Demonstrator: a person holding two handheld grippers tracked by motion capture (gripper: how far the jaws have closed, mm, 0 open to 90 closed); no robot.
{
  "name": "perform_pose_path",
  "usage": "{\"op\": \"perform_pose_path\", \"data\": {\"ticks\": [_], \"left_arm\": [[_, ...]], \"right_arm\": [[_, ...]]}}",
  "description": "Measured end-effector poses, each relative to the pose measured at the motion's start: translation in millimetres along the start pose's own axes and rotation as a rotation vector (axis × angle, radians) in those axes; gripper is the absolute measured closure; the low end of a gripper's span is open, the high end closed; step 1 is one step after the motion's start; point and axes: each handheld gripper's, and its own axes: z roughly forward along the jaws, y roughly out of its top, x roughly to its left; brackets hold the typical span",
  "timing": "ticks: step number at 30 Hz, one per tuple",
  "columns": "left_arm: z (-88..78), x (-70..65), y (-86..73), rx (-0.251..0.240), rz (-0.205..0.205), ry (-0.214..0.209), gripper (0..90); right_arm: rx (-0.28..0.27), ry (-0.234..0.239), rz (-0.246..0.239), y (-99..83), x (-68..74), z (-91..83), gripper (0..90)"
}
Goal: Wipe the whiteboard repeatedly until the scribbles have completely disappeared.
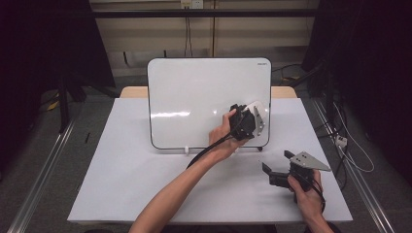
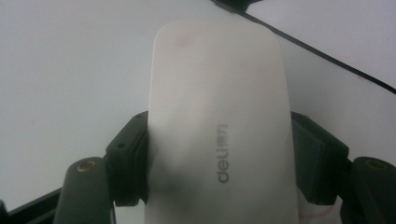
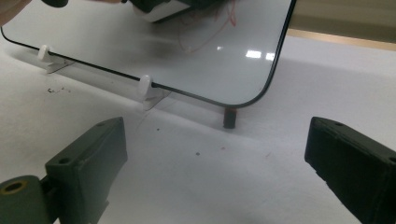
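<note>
Eraser (image 2: pixel 222 126) cut off at the bottom edge between the left gripper (image 2: pixel 222 158) jaws, whiteboard (image 3: pixel 154 51) top cropped, red marks on it blurred.

Both forearms are bare, with no sleeves. The left gripper (image 1: pixel 245 124) is black with a grey three-cornered plate and a black cable trailing along the arm. The right gripper (image 1: pixel 273 167) is black too, topped by a grey plate with small screws. Its 2 jaws are blocky dark pads on brass-pinned links.
</note>
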Motion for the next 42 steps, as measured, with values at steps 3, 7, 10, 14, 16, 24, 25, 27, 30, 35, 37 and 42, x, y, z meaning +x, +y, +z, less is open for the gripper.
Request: {"op": "perform_pose_path", "data": {"ticks": [3,7,10,14,16,24,25,27,30,35,37,42], "left_arm": [[1.4,3.8,0.7,0.001,-0.018,-0.021,31.0],[2.1,10.7,4.2,0.005,-0.013,-0.025,31.0],[2.5,23.7,8.4,0.007,-0.035,-0.011,31.0],[2.8,45.4,12.6,0.005,-0.069,0.012,31.0],[2.7,55.1,14.2,0.003,-0.080,0.022,31.0],[2.6,57.1,15.6,0.007,-0.084,0.063,31.0],[2.9,56.4,15.4,0.009,-0.080,0.061,31.0],[2.8,55.0,15.8,0.011,-0.081,0.069,31.0],[3.9,55.7,16.3,0.015,-0.082,0.066,31.0],[6.7,46.6,20.8,0.019,-0.054,0.050,31.0],[9.2,40.0,23.4,0.017,-0.043,0.037,31.0],[12.4,22.8,27.4,0.036,0.003,0.015,31.0]], "right_arm": [[0.000,0.000,0.000,0.0,0.0,0.2,5.6],[-0.001,0.000,0.002,-0.3,-0.4,-0.9,5.7],[-0.004,-0.002,-0.002,-0.5,-1.8,-1.1,5.7],[-0.006,-0.001,-0.005,-0.8,-2.0,-1.6,5.7],[-0.006,-0.001,-0.004,-0.9,-2.2,-1.9,5.6],[-0.003,0.000,-0.002,-0.9,-2.0,-1.8,5.6],[-0.003,0.000,-0.002,-0.9,-1.8,-1.6,5.6],[-0.002,-0.002,-0.005,-0.8,-1.4,-1.2,5.6],[-0.001,0.001,-0.004,-0.5,-0.6,-0.9,5.6],[-0.001,0.001,-0.003,0.1,-0.8,0.6,5.7],[-0.002,0.001,-0.006,0.2,-0.8,1.0,5.7],[-0.003,0.002,-0.001,0.0,-0.5,-0.3,5.7]]}}
